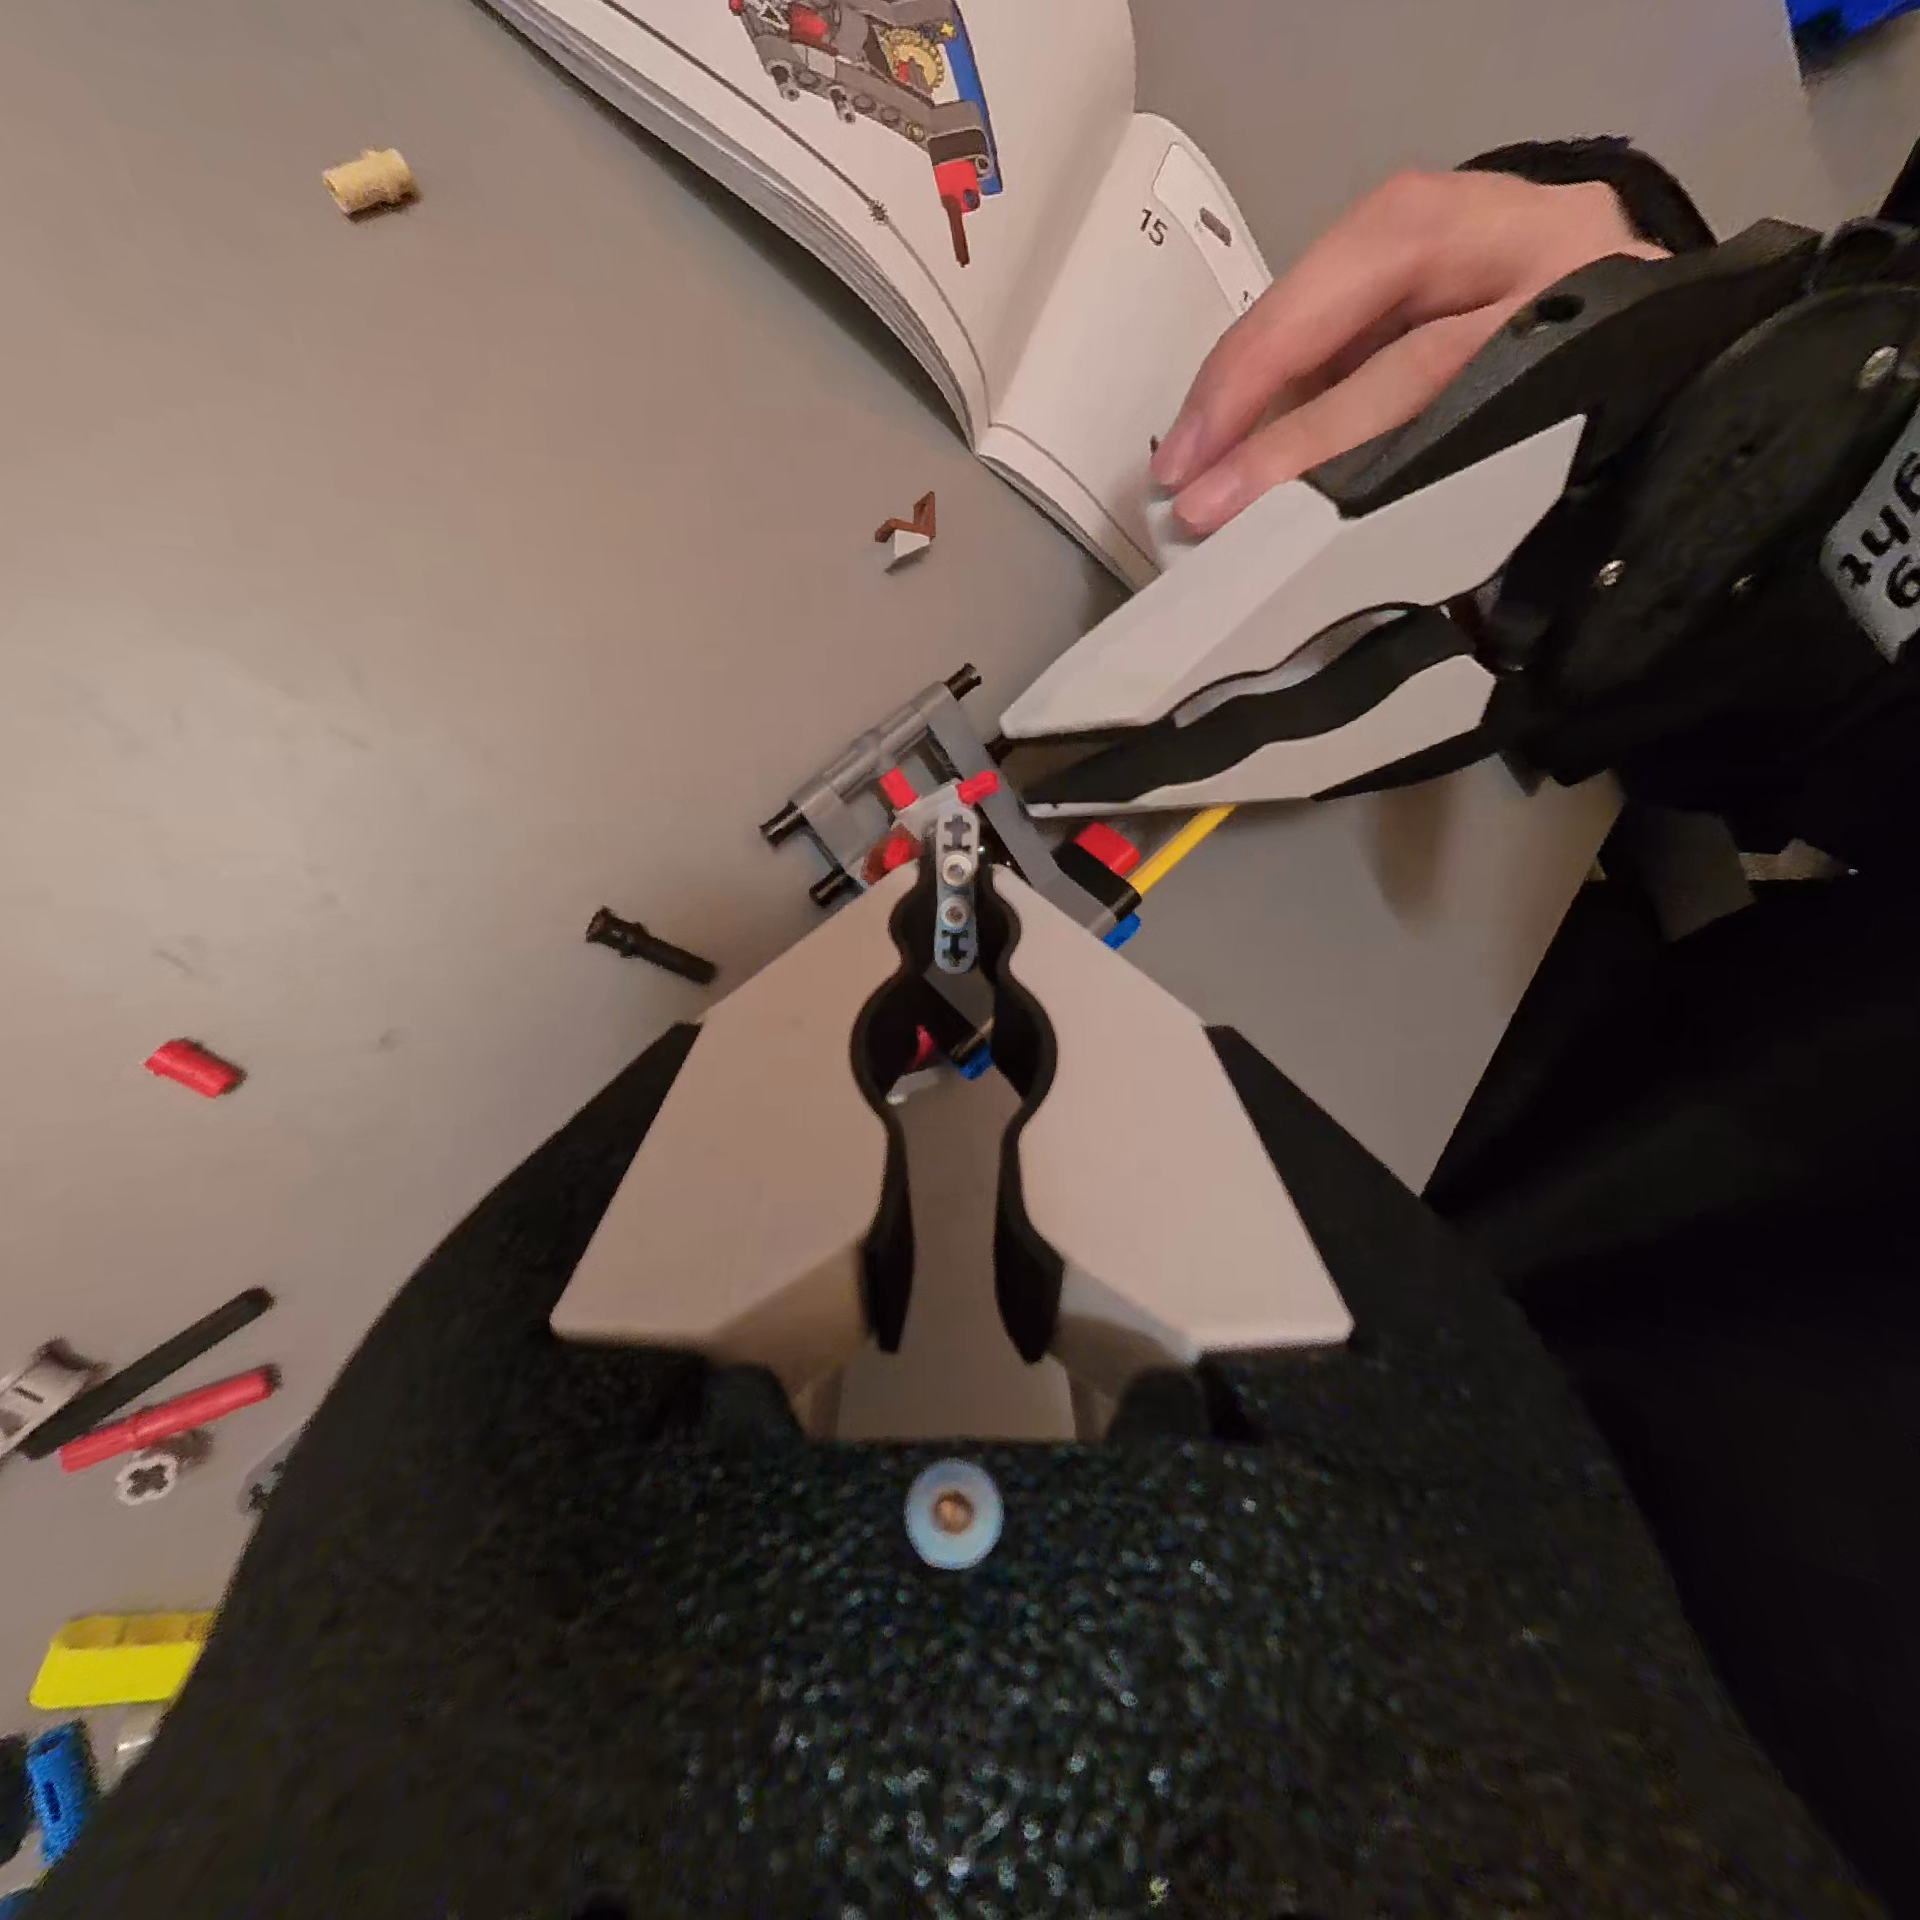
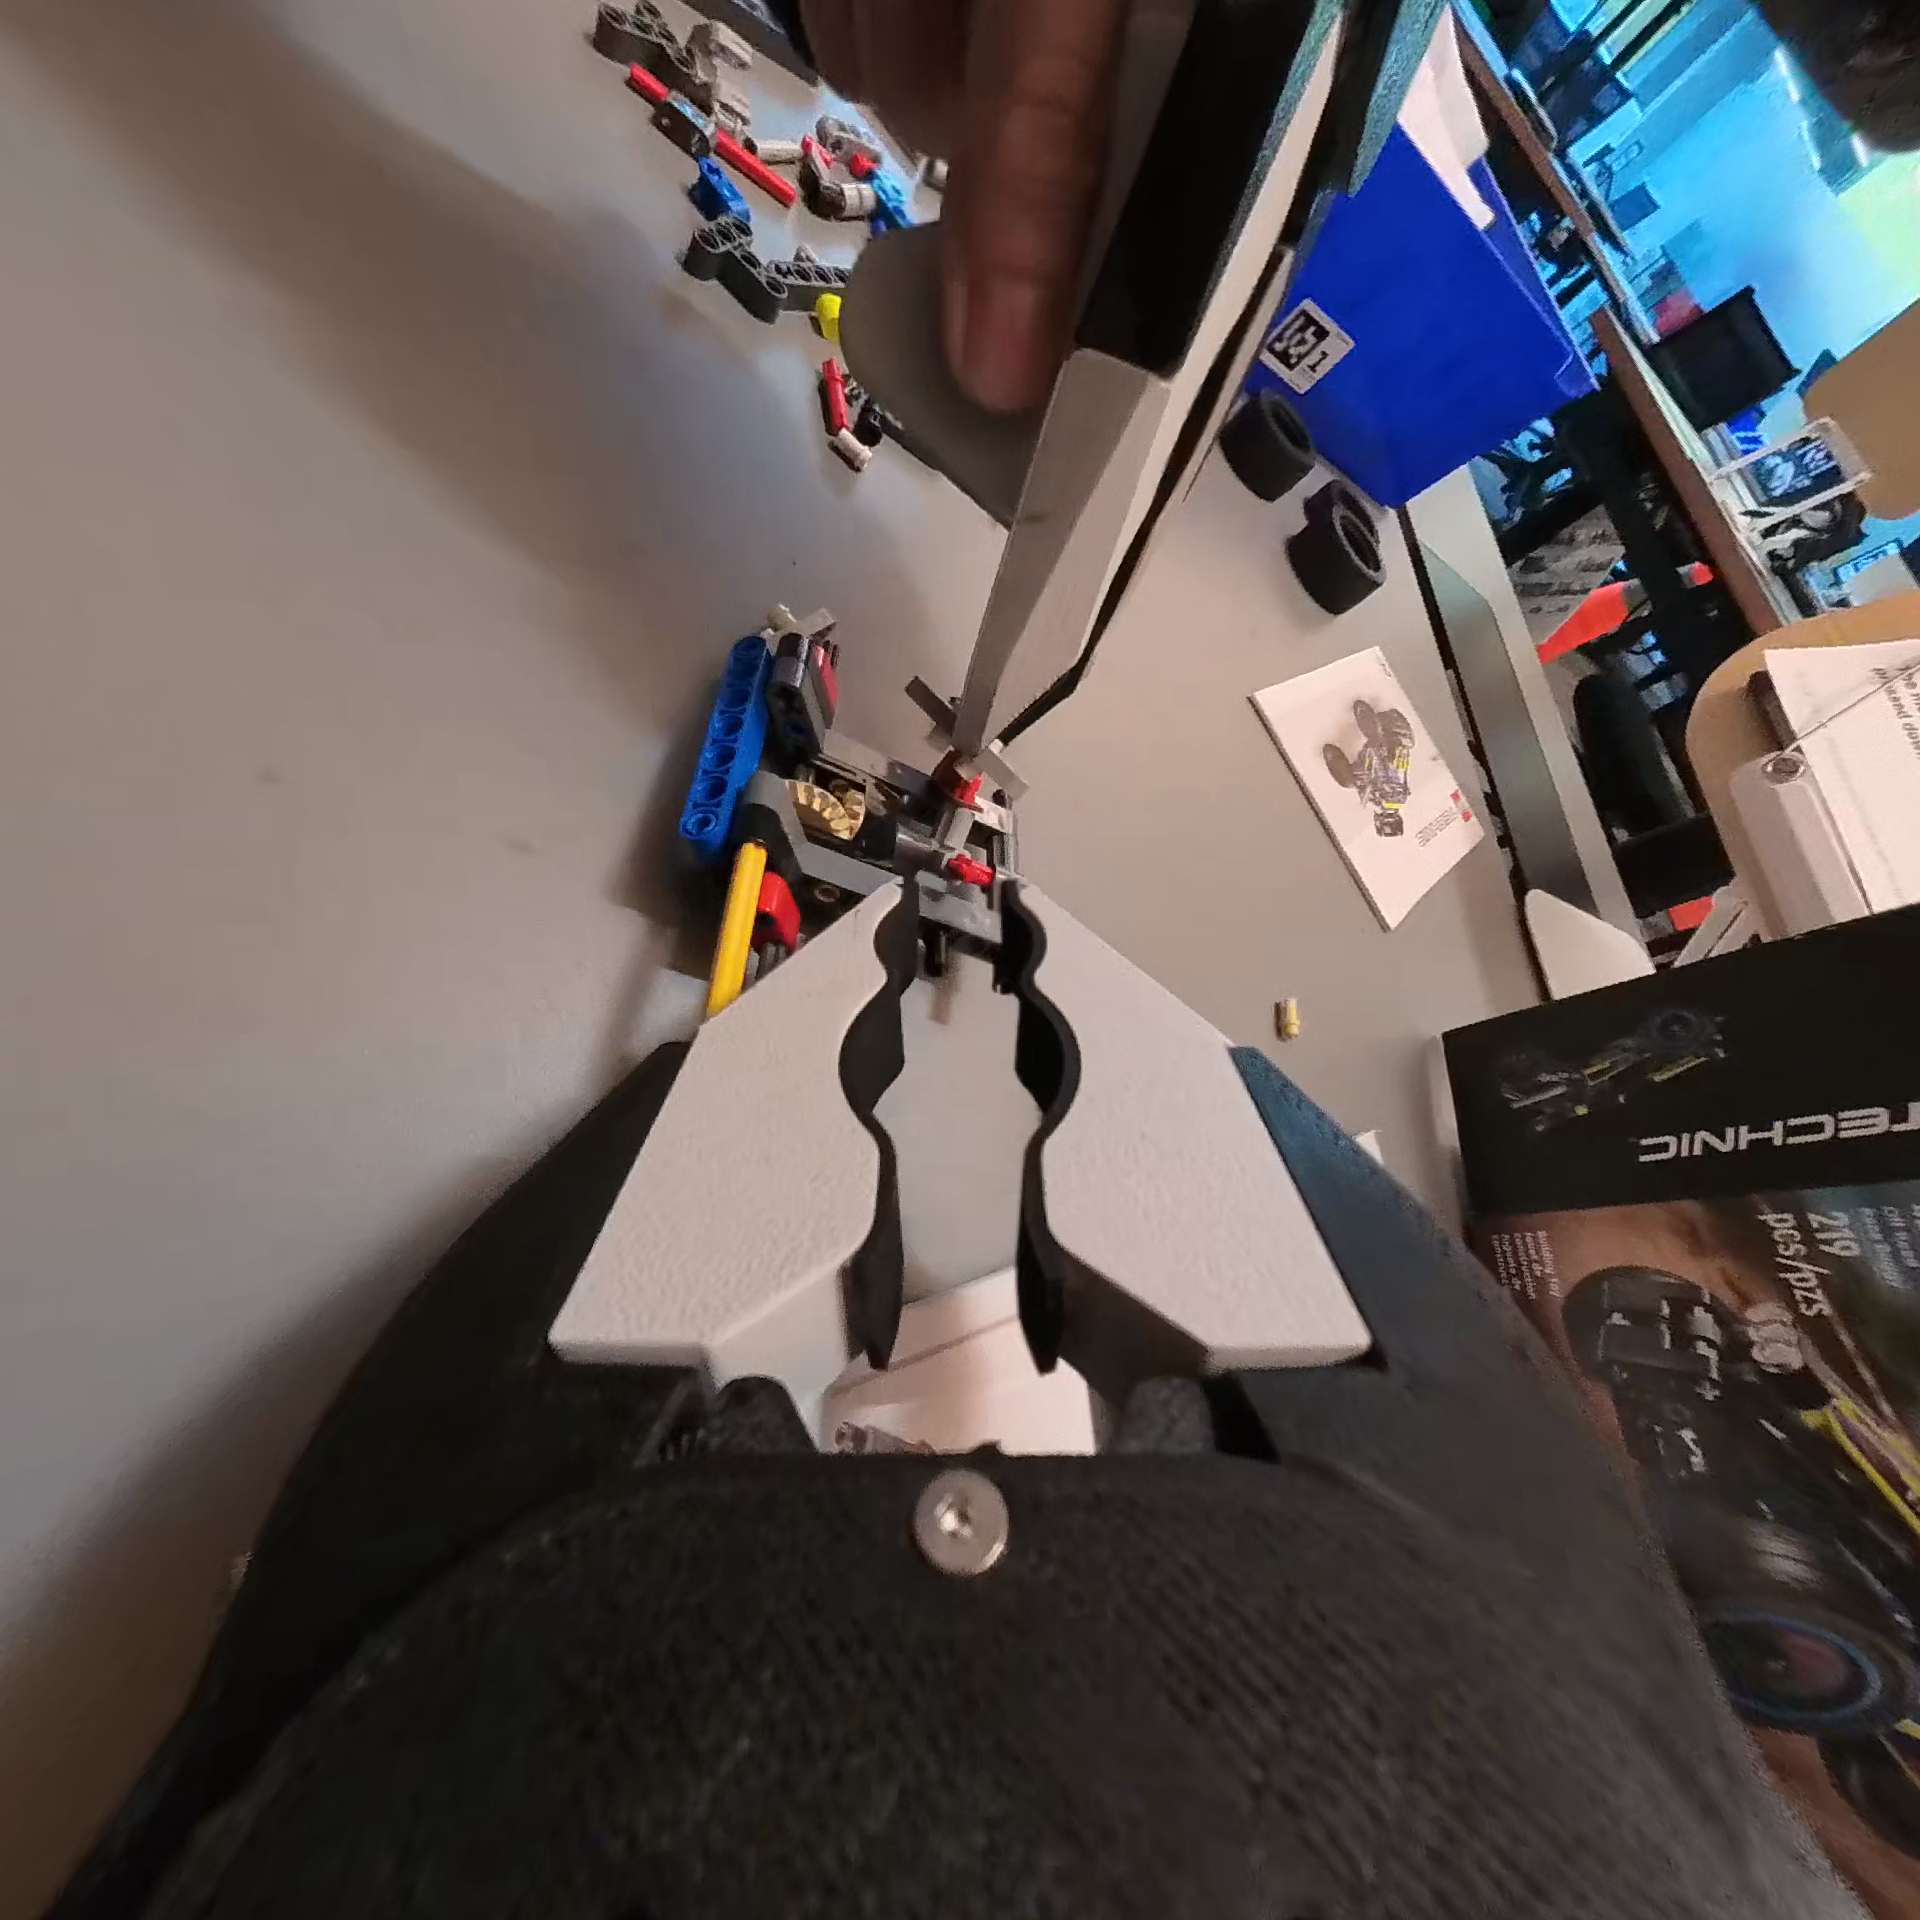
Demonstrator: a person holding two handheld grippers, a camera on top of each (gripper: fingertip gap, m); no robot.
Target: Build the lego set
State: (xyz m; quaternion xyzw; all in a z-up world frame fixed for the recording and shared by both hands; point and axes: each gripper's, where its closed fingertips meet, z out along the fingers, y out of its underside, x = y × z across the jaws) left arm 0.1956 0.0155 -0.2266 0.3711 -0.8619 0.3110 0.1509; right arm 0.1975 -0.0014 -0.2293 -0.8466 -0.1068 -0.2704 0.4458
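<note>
Grey, red and blue plastic makes up the half-built lego model (image 2: 831, 821), which lies on the grey table (image 1: 312, 727) with a yellow rod (image 2: 736, 925) sticking out of one end and a blue beam (image 2: 722, 748) along its side; the left gripper (image 1: 956, 894) is closed on a small light-grey link (image 1: 956, 894), holding it upright against the model's top, beside a red pin (image 1: 977, 787); the right gripper (image 2: 961, 914) is clamped on the model's grey frame at the near end; in the left wrist view the right gripper comes in from the right, with a hand (image 1: 1351, 343) resting on its upper finger. Around the model lie loose parts: a black pin (image 1: 649, 945), a red piece (image 1: 194, 1067), a tan piece (image 1: 371, 182), a long black rod (image 1: 156, 1371) beside a red rod (image 1: 171, 1418), and a yellow block (image 1: 114, 1659); an open instruction book (image 1: 935, 187) lies beyond the model. In the right wrist view, two black tyres (image 2: 1335, 545) sit near a blue bin (image 2: 1423, 332), a leaflet (image 2: 1366, 784) lies flat on the table, and the set's box (image 2: 1714, 1351) stands at the right edge.
</note>
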